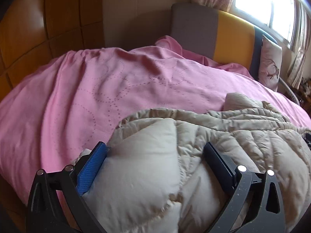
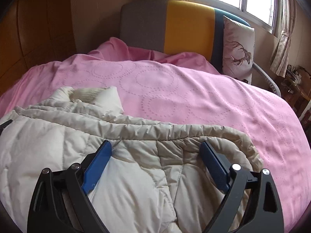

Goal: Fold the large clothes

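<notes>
Both the left gripper and right gripper gape wide, gripping nothing, above the cream puffer jacket on the pink bedspread, with a deer-print pillow at two o'clock.

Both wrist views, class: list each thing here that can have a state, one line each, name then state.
Left tongs: open, fingers straddling the puffy jacket, not pinching it.
Right tongs: open over the jacket, nothing held.
Beige quilted jacket: lying on the bed, bunched, partly folded.
Pink bedspread: spread over the bed, wrinkled.
Deer-print pillow: upright against the headboard.
Curtains: drawn aside.
</notes>
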